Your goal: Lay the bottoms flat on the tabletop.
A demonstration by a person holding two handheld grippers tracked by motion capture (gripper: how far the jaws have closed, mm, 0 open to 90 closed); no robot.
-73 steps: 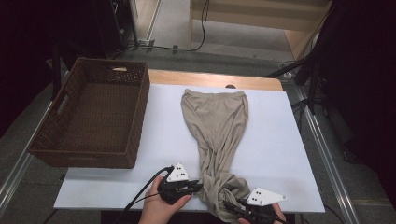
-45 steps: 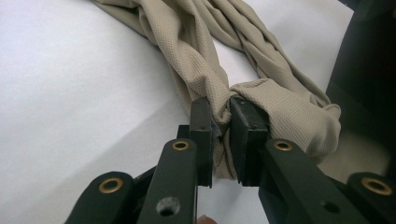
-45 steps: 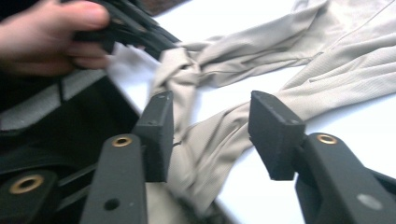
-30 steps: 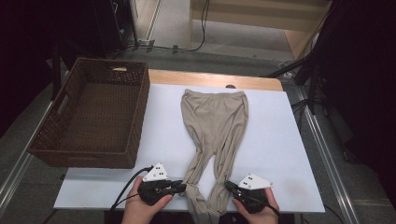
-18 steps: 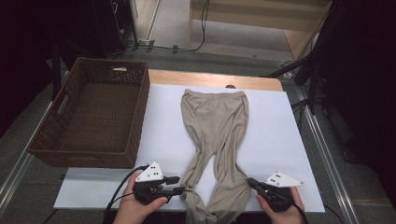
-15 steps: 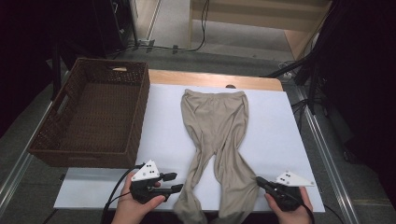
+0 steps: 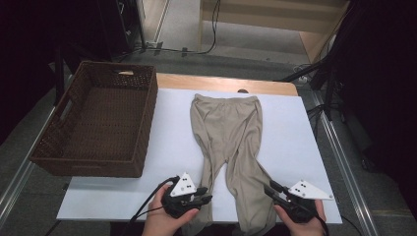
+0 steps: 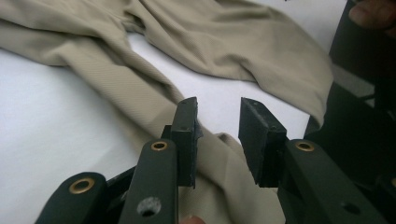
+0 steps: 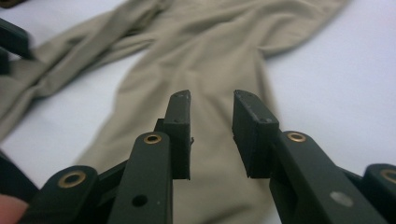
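— Lying flat on the white bench [image 7: 123,196]: beige trousers [image 7: 231,132], waistband at the far edge, long axis running straight toward the person, legs splayed into a narrow V. Brown wicker basket [image 7: 98,123] well to the left.

— And the grippers?

— Left gripper [image 7: 205,199] beside the left leg's hem, right gripper [image 7: 269,189] over the right leg. Fingers [image 8: 187,135] just closing a little, those of the right opening; both pairs parted, pinching nothing, cloth lying just beneath and ahead.
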